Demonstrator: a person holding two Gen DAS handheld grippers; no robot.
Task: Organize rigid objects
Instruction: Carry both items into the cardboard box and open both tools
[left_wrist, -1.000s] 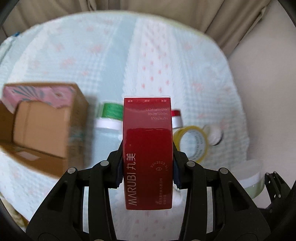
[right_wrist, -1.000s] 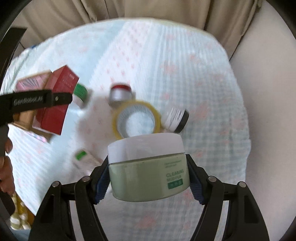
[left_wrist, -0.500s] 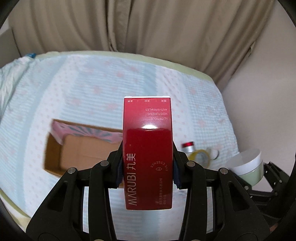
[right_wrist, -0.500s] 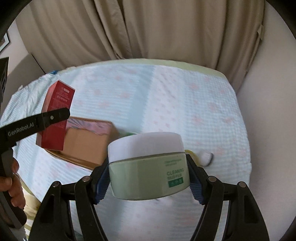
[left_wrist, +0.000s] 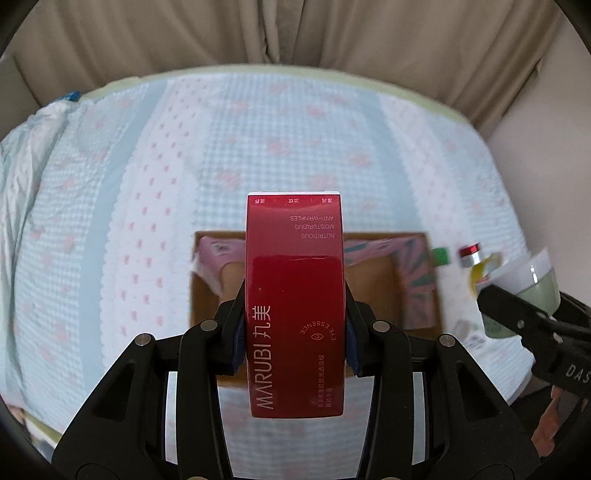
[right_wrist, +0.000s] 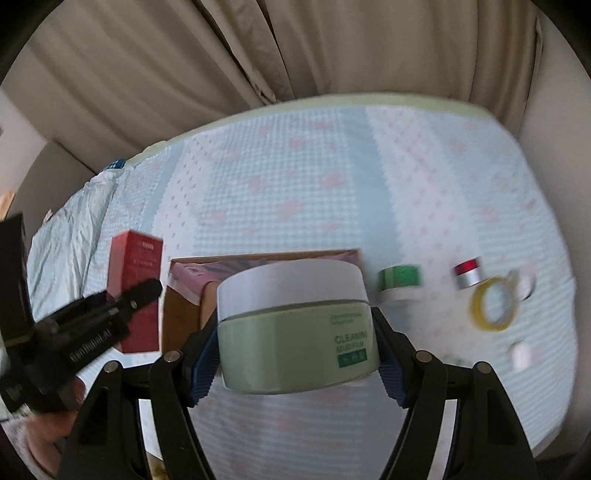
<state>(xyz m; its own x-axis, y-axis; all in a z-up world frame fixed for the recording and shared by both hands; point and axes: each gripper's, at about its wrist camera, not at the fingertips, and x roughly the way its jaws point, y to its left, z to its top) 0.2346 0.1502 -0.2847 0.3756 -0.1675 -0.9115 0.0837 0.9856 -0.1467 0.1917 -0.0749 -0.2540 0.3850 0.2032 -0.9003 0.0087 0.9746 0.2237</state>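
Observation:
My left gripper (left_wrist: 294, 332) is shut on a tall red Marubi box (left_wrist: 295, 295) and holds it above the open cardboard box (left_wrist: 421, 291) with a pink patterned lining. My right gripper (right_wrist: 297, 347) is shut on a pale green jar with a white lid (right_wrist: 295, 325), held in the air in front of the cardboard box (right_wrist: 184, 314). The red box (right_wrist: 135, 291) and left gripper show at the left of the right wrist view; the green jar (left_wrist: 532, 280) shows at the right of the left wrist view.
On the light blue quilted bedspread (right_wrist: 314, 184), right of the box, lie a green-lidded jar (right_wrist: 400, 282), a red-capped silver jar (right_wrist: 469, 273), a yellow tape roll (right_wrist: 491, 306) and small white items. Beige curtains (right_wrist: 295, 48) hang behind; a wall stands at right.
Both grippers have risen and swung left with their loads. The cardboard box now sits straight under the red box and behind the green jar; the loose items have shifted to the right.

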